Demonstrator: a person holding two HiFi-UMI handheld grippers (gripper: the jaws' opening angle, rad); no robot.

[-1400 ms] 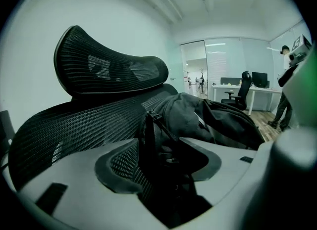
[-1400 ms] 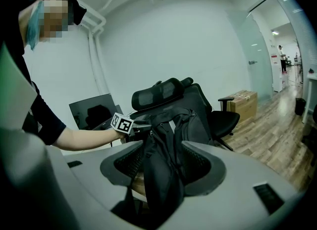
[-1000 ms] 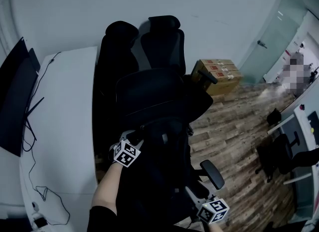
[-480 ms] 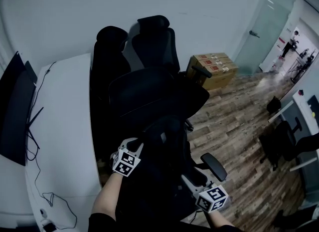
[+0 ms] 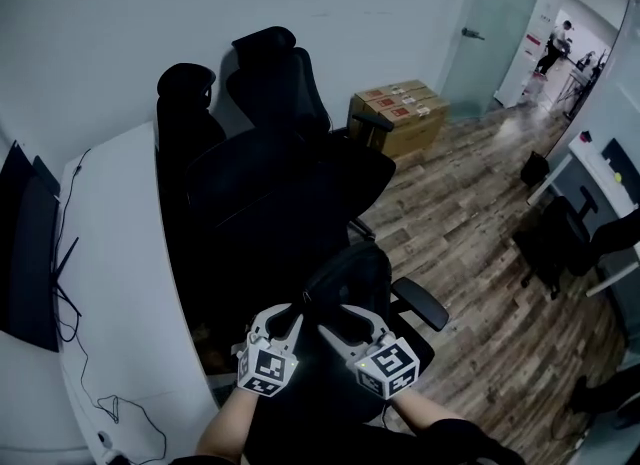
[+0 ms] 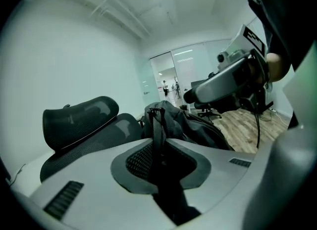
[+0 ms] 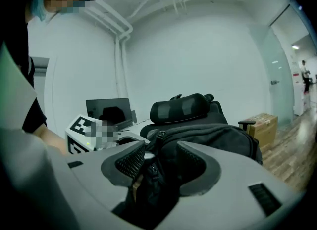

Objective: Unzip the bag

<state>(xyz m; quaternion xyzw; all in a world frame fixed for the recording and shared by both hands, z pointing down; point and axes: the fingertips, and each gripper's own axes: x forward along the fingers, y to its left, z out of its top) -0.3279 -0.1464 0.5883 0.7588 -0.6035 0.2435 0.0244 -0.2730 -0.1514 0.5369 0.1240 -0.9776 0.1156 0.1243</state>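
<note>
Left hand-held gripper [image 5: 287, 315] newly gripping strap [image 6: 157, 125]; right hand-held gripper [image 5: 346, 325] clamped

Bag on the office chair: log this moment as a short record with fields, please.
bag: black bag on the seat of an office chair
left gripper: jaws have just been closing, now clamped on the bag's strap
right gripper: bag fabric and what looks like a zip pull between its jaws; grip unclear
zip: state not readable
</note>
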